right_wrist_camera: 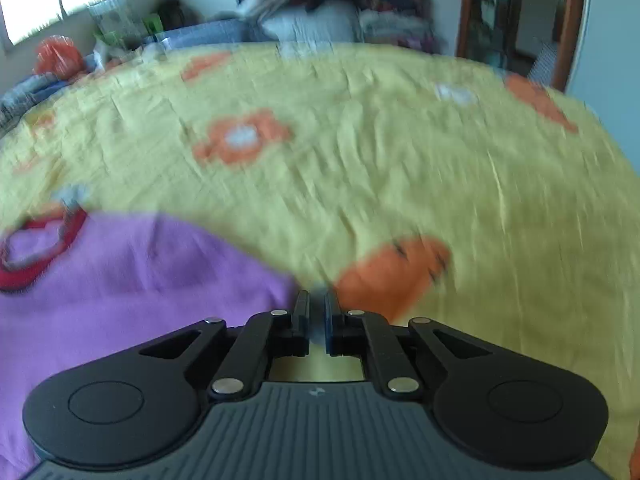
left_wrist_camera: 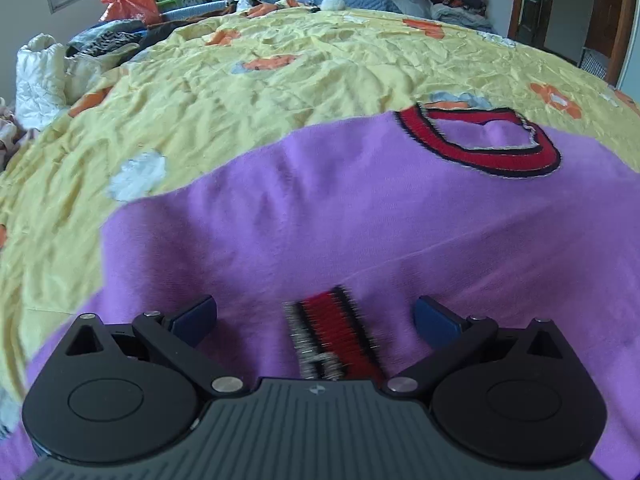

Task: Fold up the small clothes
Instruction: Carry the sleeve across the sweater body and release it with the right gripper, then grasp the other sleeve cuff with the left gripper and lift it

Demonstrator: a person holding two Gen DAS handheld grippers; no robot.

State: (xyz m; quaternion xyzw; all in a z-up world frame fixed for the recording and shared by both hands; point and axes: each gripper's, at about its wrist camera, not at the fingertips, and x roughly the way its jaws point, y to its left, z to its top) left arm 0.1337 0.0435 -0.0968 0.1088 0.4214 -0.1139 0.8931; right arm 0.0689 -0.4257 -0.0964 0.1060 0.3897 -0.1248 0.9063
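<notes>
Left wrist: L tongs [left_wrist_camera: 314, 307] released, down-tilted over shirt [left_wrist_camera: 320, 208]; R tongs [right_wrist_camera: 317, 300] near-clenched, hold unclear.

No readable text, label, brand name or number appears anywhere in either view; a small pale emblem on each tool's ribbed housing is too tiny to make out.

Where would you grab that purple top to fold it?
Judging by its pose, take the purple top by the red striped cuff lying between the left gripper's open fingers, coming from above: the garment lies flat on the yellow bedspread, and that thick band offers a firm edge.
</notes>
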